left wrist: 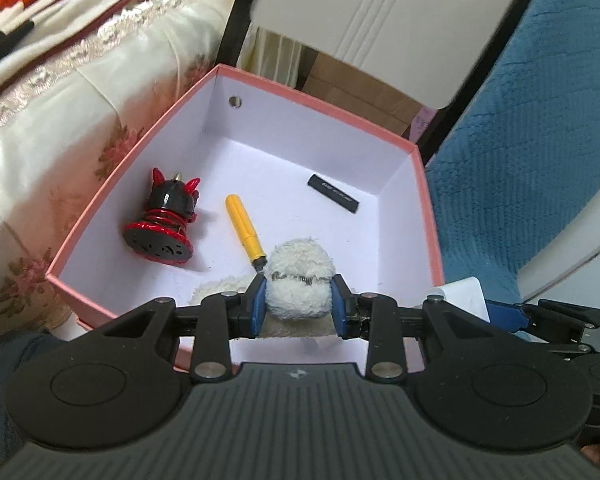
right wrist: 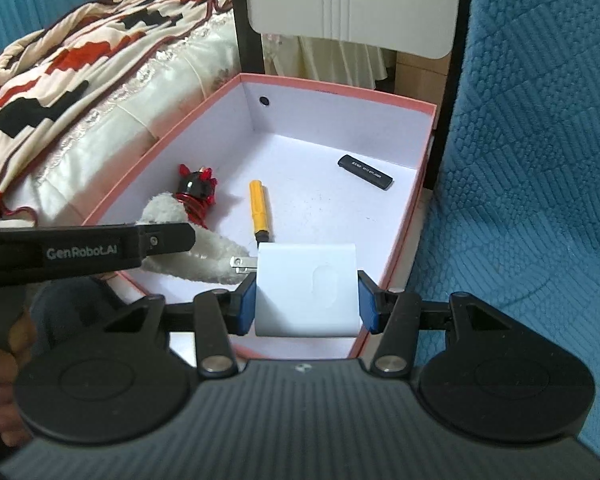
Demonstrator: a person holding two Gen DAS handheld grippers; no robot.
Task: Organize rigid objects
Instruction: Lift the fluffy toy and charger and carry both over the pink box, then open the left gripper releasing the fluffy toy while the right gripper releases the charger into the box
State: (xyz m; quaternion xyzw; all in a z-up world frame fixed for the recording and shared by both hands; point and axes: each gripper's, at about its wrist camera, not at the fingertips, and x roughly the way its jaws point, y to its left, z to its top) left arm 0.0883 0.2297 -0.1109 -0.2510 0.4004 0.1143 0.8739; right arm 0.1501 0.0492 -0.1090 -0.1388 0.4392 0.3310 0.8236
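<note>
A pink box (left wrist: pixel 140 148) with a white inside holds a red and black spring figurine (left wrist: pixel 164 220), a yellow pen-like tool (left wrist: pixel 244 224) and a black stick (left wrist: pixel 334 193). My left gripper (left wrist: pixel 299 304) is shut on a white fluffy toy (left wrist: pixel 300 280) over the box's near end. My right gripper (right wrist: pixel 307 300) is shut on a white plug adapter (right wrist: pixel 306 292) with metal prongs, held over the box's near right corner (right wrist: pixel 380 280). The same toy (right wrist: pixel 204 252), figurine (right wrist: pixel 196 188), yellow tool (right wrist: pixel 260 208) and stick (right wrist: pixel 364 172) show in the right wrist view.
A bed with a patterned quilt (right wrist: pixel 60 80) lies left of the box. A blue textured cushion (right wrist: pixel 532 160) stands on the right. A white panel in a dark frame (right wrist: pixel 352 4) stands behind the box.
</note>
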